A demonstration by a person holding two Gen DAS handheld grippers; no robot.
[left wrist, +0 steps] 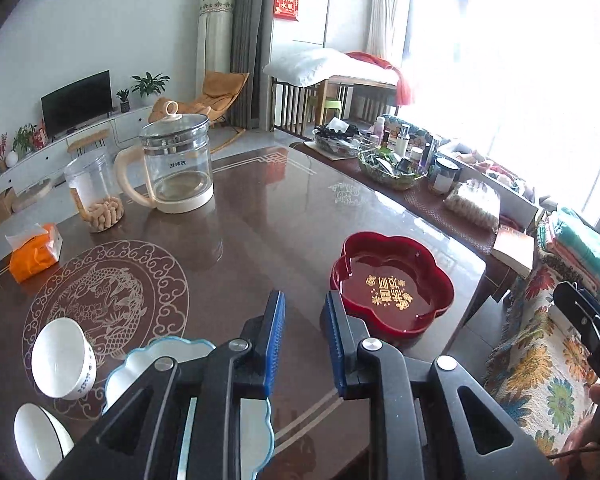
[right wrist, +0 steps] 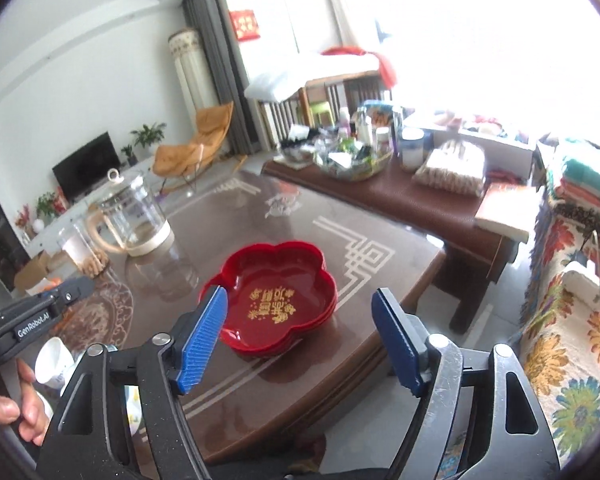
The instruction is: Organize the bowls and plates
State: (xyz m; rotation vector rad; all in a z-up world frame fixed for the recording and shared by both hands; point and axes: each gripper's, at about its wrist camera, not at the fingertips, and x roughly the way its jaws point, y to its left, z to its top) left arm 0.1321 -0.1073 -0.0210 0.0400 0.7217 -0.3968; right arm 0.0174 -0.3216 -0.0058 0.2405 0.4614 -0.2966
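Between picks: red plates (right wrist: 274, 300) stacked near table (left wrist: 260, 208) corner, right gripper (right wrist: 300, 338) wide and empty above them, left gripper (left wrist: 302, 344) narrow, empty; next likely fetch blue-rimmed plate (left wrist: 156, 356) or white bowl (left wrist: 62, 358).

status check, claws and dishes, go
Left claw narrow gap, empty. Right claw wide open, empty. Red plates stacked on table; white bowls and blue-rimmed plate loose at left. Nothing in the way.
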